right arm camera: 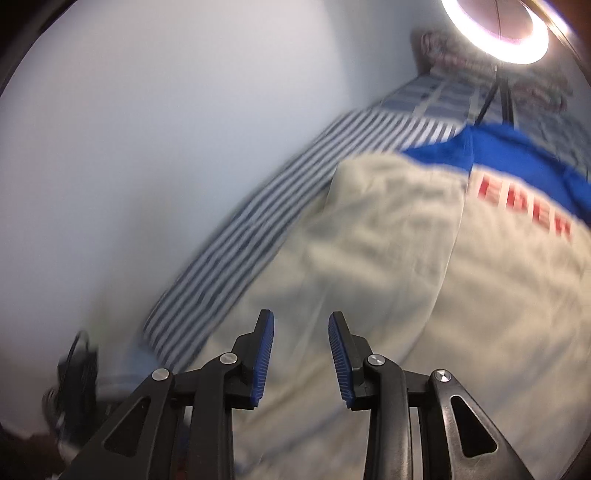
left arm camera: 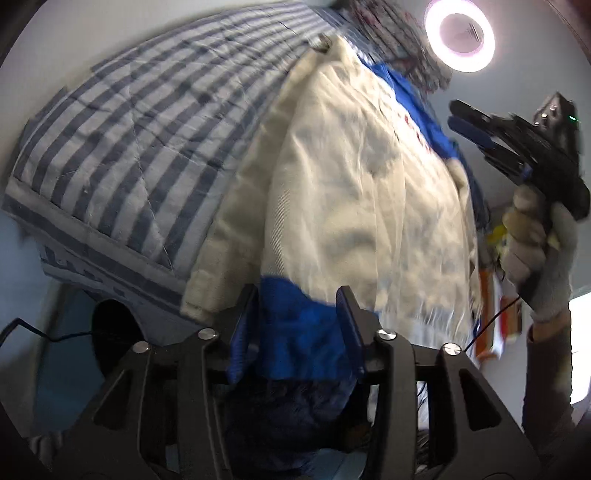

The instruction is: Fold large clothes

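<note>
Left hand-held gripper: its two blue-padded fingers stand apart on either side of a bunched blue panel of the jacket, the cloth filling the gap between them; whether the pads actually press the fabric cannot be told, as the view is blurred. Right hand-held gripper: fingers spread, nothing between them, poised above the cream body of the jacket; in the left wrist view the same tool appears at far right, carried in a gloved hand and apart from the cloth. The jacket, cream with blue panels and red lettering, lies partly spread over a blue-and-white striped quilt on a bed, its blue end near the left tool and its lettered part farther off. A ring light glows at the far upper right; a pale wall lies to the left. Handling, as a judgement: the garment appears a light, limp, slightly slick woven shell that will drape and sag, not hold a crease unaided, and may slide on the quilt. Seams, hem and cuffs, being thicker, should offer the surest hold; a pinch taken mid-panel would probably gather only one layer.
</note>
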